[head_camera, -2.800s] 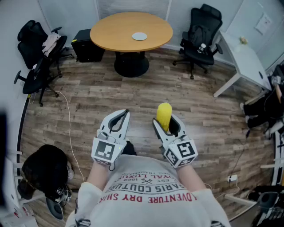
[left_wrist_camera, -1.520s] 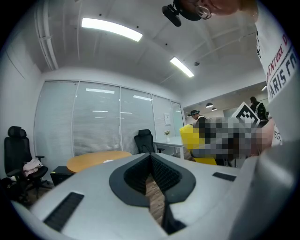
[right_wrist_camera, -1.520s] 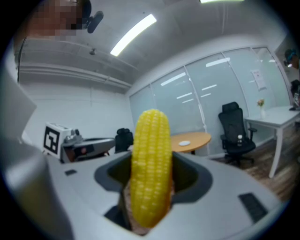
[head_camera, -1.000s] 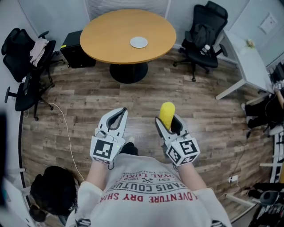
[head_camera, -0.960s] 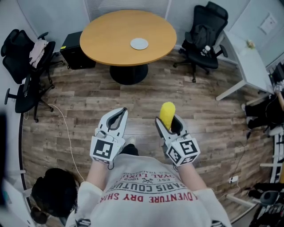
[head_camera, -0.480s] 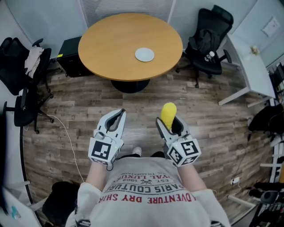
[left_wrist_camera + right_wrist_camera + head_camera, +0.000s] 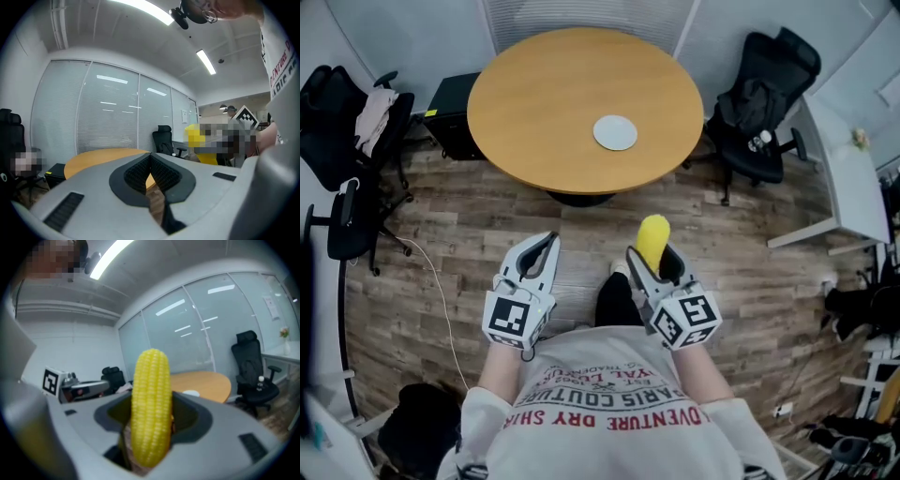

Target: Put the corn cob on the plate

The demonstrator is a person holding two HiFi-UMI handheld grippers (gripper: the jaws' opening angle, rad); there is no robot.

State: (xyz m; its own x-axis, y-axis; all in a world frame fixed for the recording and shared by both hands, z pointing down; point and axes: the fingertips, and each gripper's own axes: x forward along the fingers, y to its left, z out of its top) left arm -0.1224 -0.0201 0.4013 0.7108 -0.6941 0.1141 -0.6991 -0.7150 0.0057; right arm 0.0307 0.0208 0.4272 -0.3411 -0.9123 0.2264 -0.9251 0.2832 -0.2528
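A yellow corn cob (image 7: pixel 651 241) (image 7: pixel 151 404) stands upright between the jaws of my right gripper (image 7: pixel 648 263) (image 7: pixel 151 427), which is shut on it. A small pale plate (image 7: pixel 615 132) lies near the middle of the round wooden table (image 7: pixel 534 94) ahead, and shows as a pale sliver (image 7: pixel 191 393) past the cob in the right gripper view. My left gripper (image 7: pixel 535 262) (image 7: pixel 150 174) is held beside the right one, shut with nothing between its pads. Both grippers hang over the wood floor, short of the table's near edge.
Black office chairs stand at the left (image 7: pixel 342 103) and at the right (image 7: pixel 766 94) of the table. A black box (image 7: pixel 450 98) sits on the floor by the table's left side. A white desk (image 7: pixel 853 187) runs along the right. A cable (image 7: pixel 441 291) trails over the floor at left.
The table and plate have come nearer and lower in the head view as the person walks towards them. Both grippers keep their pose, the right one still shut on the corn cob.
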